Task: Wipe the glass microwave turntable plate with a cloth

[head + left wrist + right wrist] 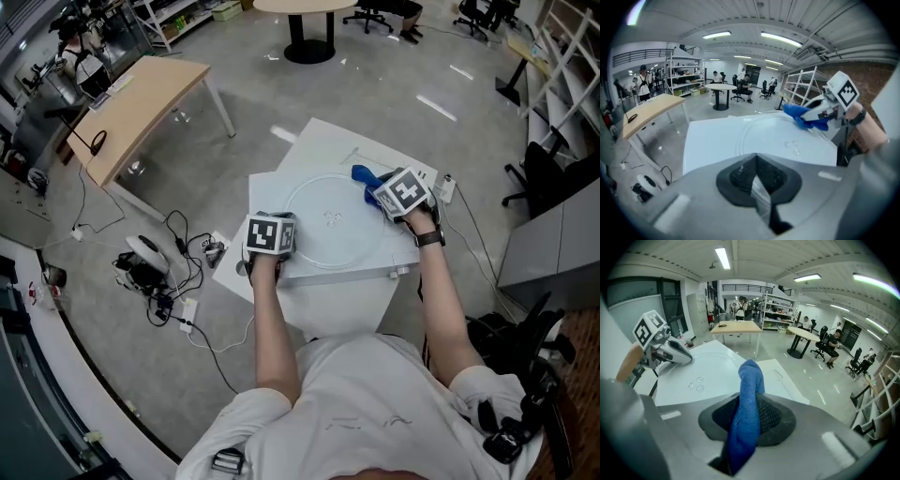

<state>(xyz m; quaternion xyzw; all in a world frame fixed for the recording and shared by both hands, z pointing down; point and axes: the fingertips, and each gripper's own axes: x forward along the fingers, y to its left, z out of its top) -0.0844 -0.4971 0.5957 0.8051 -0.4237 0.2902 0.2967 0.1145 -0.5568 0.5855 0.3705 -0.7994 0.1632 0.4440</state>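
Plate: clear glass disc [323,246], lying flat on the white tabletop [319,141], with small raised bumps near its middle.
Left gripper [281,225]: jaws pinched onto the plate's near-left rim.
Right gripper [375,192]: jaws clamped round a rolled blue cloth [363,175], at the plate's far-right edge.

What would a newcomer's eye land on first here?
The bright blue cloth stands out, pinched in the right gripper at the far right of the white table. Next comes the clear glass plate lying on that table, its near left rim clamped by the left gripper.
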